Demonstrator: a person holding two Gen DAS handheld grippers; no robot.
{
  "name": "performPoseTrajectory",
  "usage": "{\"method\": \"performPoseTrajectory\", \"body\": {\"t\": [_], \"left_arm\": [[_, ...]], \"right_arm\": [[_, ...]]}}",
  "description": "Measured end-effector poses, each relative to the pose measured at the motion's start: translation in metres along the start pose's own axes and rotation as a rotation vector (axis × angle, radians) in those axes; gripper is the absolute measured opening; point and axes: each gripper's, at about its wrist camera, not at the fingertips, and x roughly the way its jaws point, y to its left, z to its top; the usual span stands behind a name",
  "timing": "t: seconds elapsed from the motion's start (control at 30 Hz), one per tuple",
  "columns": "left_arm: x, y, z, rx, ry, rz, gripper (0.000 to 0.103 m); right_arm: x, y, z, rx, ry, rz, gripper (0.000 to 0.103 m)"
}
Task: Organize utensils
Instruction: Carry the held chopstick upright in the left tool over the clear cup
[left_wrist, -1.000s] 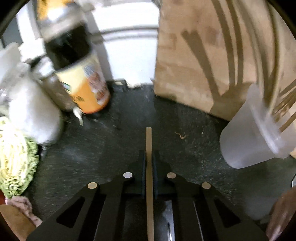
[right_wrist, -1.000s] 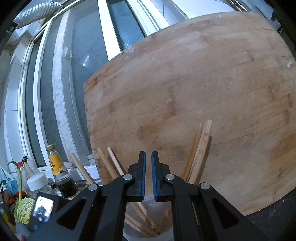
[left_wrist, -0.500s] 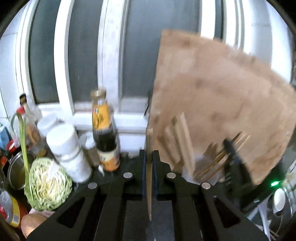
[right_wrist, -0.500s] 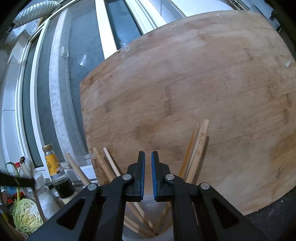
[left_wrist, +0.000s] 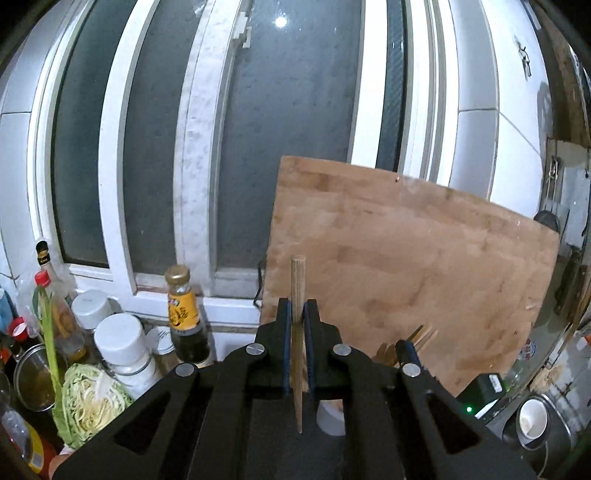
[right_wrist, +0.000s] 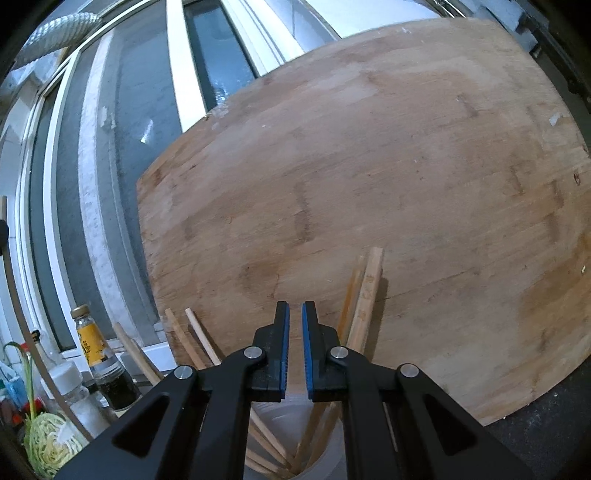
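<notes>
My left claw (left_wrist: 297, 314) pinches one chopstick (left_wrist: 297, 295) up in front of the cutting board (left_wrist: 406, 266), my right claw (right_wrist: 295, 332), pressed together and empty, hovers over the cup (right_wrist: 325, 454) already holding several chopsticks (right_wrist: 364, 295), so this one's left to drop in.

Black left claw (left_wrist: 297, 314), black right claw (right_wrist: 295, 317), blue pads, silver screws, triangular cutouts
</notes>
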Motion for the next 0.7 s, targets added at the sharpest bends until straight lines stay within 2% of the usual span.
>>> {"method": "performPoseTrajectory", "body": {"t": [0.13,0.23,0.37,0.53,0.63,0.7], "left_arm": [[-0.003,-0.006,0.008,-0.013,-0.047,-0.058,0.006],[-0.008,-0.013,0.016,-0.016,-0.08,-0.053,0.006],[-0.009,-0.016,0.024,-0.055,-0.113,-0.11,0.006],[-0.001,-0.02,0.023,-0.062,-0.18,-0.125,0.006],[0.016,-0.021,0.014,-0.054,-0.174,-0.116,0.006],[0.029,-0.017,0.008,-0.07,-0.152,-0.126,0.006]], "right_arm": [[-0.003,-0.006,0.002,0.04,-0.031,-0.031,0.008],[-0.011,-0.016,0.004,0.101,-0.077,-0.065,0.008],[-0.009,-0.02,0.006,0.129,-0.066,-0.058,0.008],[-0.002,-0.017,0.006,0.138,-0.002,0.018,0.008],[-0.002,-0.018,0.009,0.159,0.029,0.083,0.008],[-0.009,-0.013,0.011,0.136,-0.003,0.093,0.008]]}}
